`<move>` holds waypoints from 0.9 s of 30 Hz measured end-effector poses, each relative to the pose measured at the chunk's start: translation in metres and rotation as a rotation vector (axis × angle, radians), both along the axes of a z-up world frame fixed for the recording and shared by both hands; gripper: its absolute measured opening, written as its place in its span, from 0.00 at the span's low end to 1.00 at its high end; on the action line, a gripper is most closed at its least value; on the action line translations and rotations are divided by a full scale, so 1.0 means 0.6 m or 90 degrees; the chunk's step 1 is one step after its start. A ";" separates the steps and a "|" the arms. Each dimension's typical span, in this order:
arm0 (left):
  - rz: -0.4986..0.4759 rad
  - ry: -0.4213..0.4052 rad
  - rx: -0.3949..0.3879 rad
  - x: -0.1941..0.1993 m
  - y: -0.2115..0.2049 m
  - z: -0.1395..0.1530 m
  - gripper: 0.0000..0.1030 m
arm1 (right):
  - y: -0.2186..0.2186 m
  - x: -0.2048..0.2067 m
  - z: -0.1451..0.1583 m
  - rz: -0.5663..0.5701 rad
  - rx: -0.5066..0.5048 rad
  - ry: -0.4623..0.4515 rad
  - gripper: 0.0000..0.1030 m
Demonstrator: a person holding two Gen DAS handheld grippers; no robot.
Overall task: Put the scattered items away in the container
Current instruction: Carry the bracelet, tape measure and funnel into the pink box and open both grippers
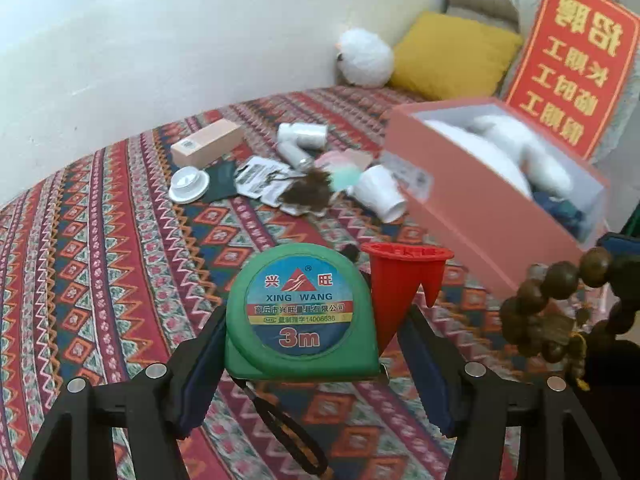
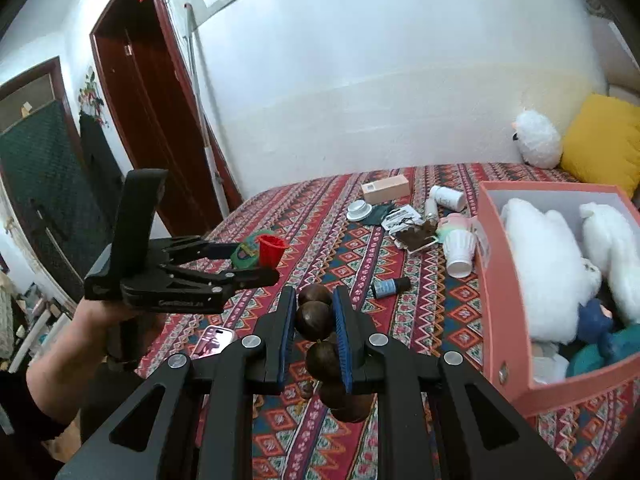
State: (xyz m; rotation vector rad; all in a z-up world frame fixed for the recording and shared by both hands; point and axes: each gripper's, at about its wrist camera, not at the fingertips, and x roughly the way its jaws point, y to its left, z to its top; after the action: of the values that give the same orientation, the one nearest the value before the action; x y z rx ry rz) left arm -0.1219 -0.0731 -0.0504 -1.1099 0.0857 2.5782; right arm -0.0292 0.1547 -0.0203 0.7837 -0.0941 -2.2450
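My left gripper (image 1: 316,320) is shut on a green 3 m tape measure (image 1: 300,308) and a red plastic cone (image 1: 400,280) pressed beside it, held above the bed. In the right wrist view the left gripper (image 2: 256,260) hangs at the left, in a person's hand. My right gripper (image 2: 316,294) is shut on a string of brown wooden beads (image 2: 316,316), which also dangles at the right of the left wrist view (image 1: 560,304). The open pink box (image 2: 504,320) (image 1: 480,216) lies to the right and holds white plush toys (image 2: 548,264) and blue items.
On the patterned bedspread (image 1: 100,260) lie a white paper cup (image 2: 460,250), white bottles (image 2: 446,197), a beige carton (image 2: 386,189), a white lid (image 2: 359,211), packets (image 2: 400,216), a small dark bottle (image 2: 388,287) and a phone (image 2: 212,340). A yellow pillow (image 1: 452,54), a white plush (image 1: 366,58) and a red sign (image 1: 572,60) line the far side.
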 end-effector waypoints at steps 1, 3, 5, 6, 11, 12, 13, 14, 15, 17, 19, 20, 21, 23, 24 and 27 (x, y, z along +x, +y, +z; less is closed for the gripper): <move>-0.002 0.003 0.003 0.011 0.006 0.007 0.68 | 0.008 0.011 0.006 -0.003 -0.001 0.003 0.19; -0.009 0.010 0.015 0.039 0.022 0.020 0.68 | 0.023 0.033 0.017 -0.009 -0.003 0.010 0.19; -0.019 0.018 0.022 0.063 0.040 0.033 0.68 | 0.042 0.055 0.029 -0.016 -0.004 0.018 0.19; -0.026 0.022 0.028 0.076 0.052 0.038 0.68 | 0.051 0.064 0.033 -0.020 -0.004 0.021 0.19; -0.064 0.035 0.058 0.127 0.109 0.061 0.68 | 0.103 0.122 0.061 -0.043 0.008 0.041 0.19; -0.074 0.039 0.060 0.135 0.124 0.065 0.68 | 0.113 0.132 0.066 -0.048 0.010 0.046 0.19; -0.081 0.041 0.062 0.143 0.136 0.069 0.68 | 0.125 0.141 0.072 -0.055 0.012 0.050 0.19; -0.089 0.041 0.065 0.147 0.147 0.072 0.68 | 0.136 0.151 0.078 -0.061 0.013 0.054 0.19; -0.096 0.042 0.068 0.151 0.158 0.075 0.68 | 0.148 0.160 0.083 -0.068 0.015 0.058 0.19; -0.109 0.044 0.072 0.158 0.180 0.082 0.68 | 0.169 0.174 0.094 -0.080 0.016 0.064 0.19; -0.124 0.048 0.077 0.163 0.201 0.090 0.68 | 0.187 0.186 0.105 -0.091 0.018 0.072 0.19; -0.131 0.049 0.079 0.164 0.210 0.094 0.68 | 0.198 0.191 0.111 -0.099 0.019 0.077 0.19; -0.138 0.050 0.081 0.164 0.219 0.098 0.68 | 0.208 0.196 0.117 -0.107 0.021 0.082 0.19; -0.150 0.053 0.081 0.162 0.237 0.106 0.68 | 0.221 0.195 0.124 -0.121 0.023 0.091 0.19; -0.156 0.056 0.080 0.160 0.244 0.110 0.68 | 0.232 0.196 0.131 -0.129 0.023 0.097 0.19; -0.171 0.059 0.081 0.149 0.265 0.120 0.68 | 0.256 0.180 0.147 -0.148 0.025 0.110 0.19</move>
State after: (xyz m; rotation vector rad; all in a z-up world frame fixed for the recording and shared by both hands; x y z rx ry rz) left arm -0.0327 0.0857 0.0216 -0.8682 0.0854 2.3590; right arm 0.0788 0.3082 0.0676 0.6227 -0.0611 -2.5325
